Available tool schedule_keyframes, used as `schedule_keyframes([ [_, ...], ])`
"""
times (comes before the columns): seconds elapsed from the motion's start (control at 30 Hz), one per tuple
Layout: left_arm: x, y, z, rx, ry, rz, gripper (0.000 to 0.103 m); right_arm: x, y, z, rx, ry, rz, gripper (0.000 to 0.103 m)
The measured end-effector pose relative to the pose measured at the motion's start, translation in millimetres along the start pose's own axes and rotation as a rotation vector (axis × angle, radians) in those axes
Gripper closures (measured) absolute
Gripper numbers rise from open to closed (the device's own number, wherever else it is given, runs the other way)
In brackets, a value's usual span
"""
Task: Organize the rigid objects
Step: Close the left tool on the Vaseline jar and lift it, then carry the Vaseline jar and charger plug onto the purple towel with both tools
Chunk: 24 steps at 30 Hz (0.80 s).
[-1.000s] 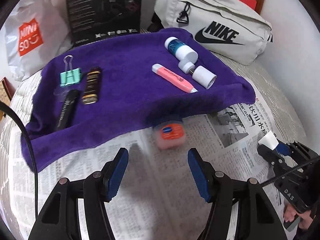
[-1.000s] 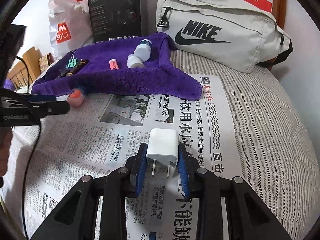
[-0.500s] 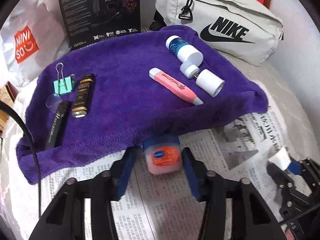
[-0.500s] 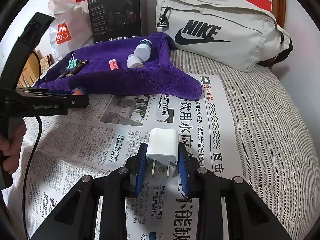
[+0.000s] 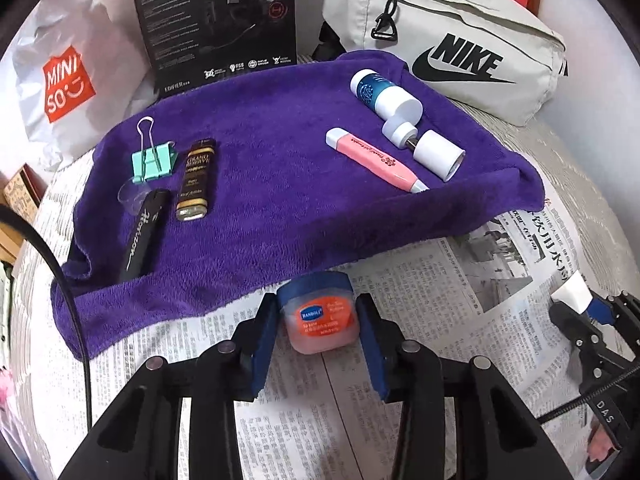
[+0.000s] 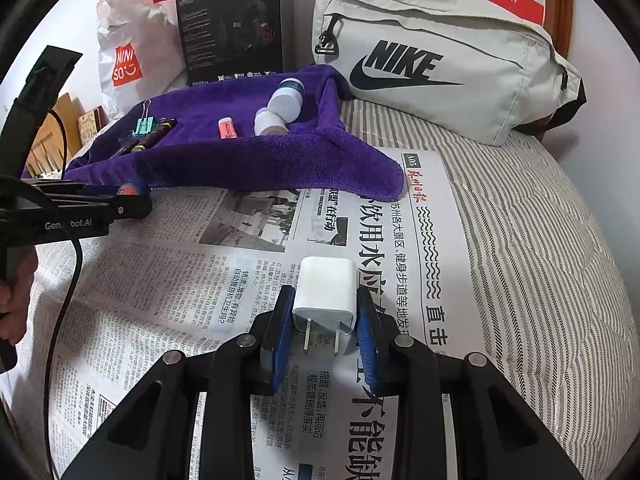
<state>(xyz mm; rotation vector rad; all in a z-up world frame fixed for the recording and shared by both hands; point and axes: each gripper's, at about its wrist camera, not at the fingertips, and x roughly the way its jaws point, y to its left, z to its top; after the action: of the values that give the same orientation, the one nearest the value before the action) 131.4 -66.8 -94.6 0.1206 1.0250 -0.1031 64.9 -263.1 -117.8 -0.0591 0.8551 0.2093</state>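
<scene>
My left gripper (image 5: 316, 320) has its blue pads around a small pink jelly jar (image 5: 318, 316) with a blue lid, at the near edge of the purple towel (image 5: 280, 184); the pads sit close to its sides. My right gripper (image 6: 325, 320) is shut on a white charger plug (image 6: 326, 294) above the newspaper (image 6: 224, 264). On the towel lie a green binder clip (image 5: 154, 160), a brown tube (image 5: 196, 180), a black stick (image 5: 142, 236), a pink pen (image 5: 376, 160), a blue-white bottle (image 5: 384, 94) and a white roller (image 5: 424, 148).
A grey Nike bag (image 6: 440, 64), a black headset box (image 5: 218, 20) and a Miniso bag (image 5: 60, 80) stand behind the towel. Striped bedding (image 6: 540, 260) lies right of the newspaper. My right gripper shows at the right edge of the left wrist view (image 5: 580, 312).
My left gripper moved forward to the jar and its jaws narrowed around it. The right gripper kept still with the plug.
</scene>
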Motion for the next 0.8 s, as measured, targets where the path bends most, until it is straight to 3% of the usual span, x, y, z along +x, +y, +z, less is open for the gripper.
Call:
schedule_keyframes([
  [0.43, -3.6, 2.8, -4.6, 0.021, 0.010, -0.007, 0.067, -0.2, -0.3, 0.3, 0.002, 0.000, 0.003, 0.072],
  [0.8, -26.1, 42.3, -33.8, -0.039, 0.010, -0.014, 0.068, -1.6, 1.7, 0.1, -0.008, -0.002, -0.007, 0.074],
])
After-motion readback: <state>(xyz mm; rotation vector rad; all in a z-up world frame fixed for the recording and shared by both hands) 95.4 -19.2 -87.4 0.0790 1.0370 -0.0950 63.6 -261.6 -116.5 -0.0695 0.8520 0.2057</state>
